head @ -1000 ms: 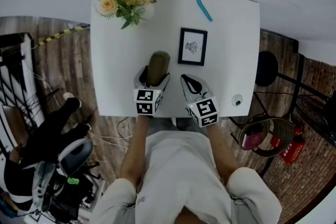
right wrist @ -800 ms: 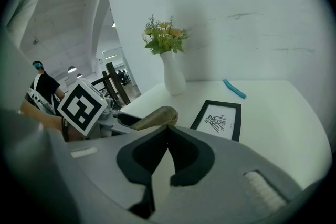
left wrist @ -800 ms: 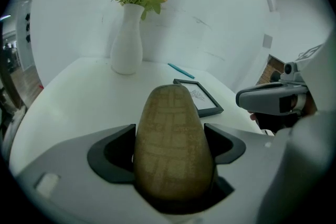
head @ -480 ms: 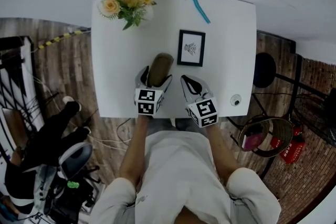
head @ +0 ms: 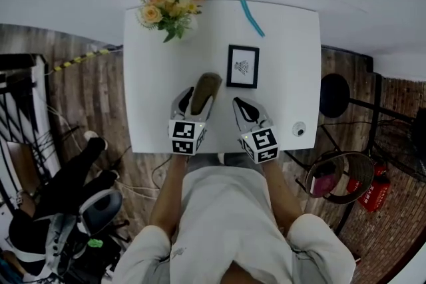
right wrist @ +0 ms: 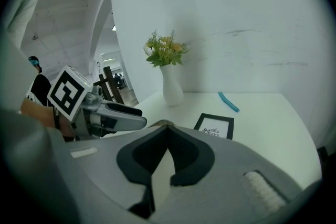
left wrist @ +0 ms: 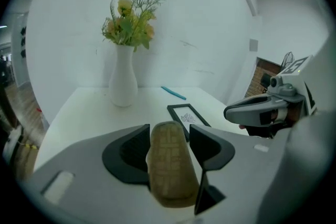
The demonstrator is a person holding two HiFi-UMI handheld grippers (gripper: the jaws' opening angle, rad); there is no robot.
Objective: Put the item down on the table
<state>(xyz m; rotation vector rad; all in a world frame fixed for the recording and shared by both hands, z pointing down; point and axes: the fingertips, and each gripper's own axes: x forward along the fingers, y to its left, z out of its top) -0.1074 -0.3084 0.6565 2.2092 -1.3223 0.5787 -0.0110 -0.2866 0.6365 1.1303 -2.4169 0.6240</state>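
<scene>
The item is an olive-tan slipper (head: pixel 206 85) with a waffle-patterned sole (left wrist: pixel 168 160). It sits between the jaws of my left gripper (head: pixel 199 99), above the near middle of the white table (head: pixel 156 93). Those jaws have just been closing, and both pads now press on the slipper's sides in the left gripper view (left wrist: pixel 169 132). My right gripper (head: pixel 241 106) hovers just right of it with its jaws together and nothing between them; its tips (right wrist: pixel 166 127) meet in the right gripper view.
A black picture frame (head: pixel 243 66) lies flat just beyond both grippers. A white vase of yellow flowers (head: pixel 172 4) stands at the far left corner, and a blue pen (head: pixel 252 16) lies at the far edge. A small round object (head: pixel 299 130) sits near the right front corner.
The left gripper's jaws have narrowed onto the slipper, and gripper and slipper have risen slightly. The right gripper has lifted a little too.
</scene>
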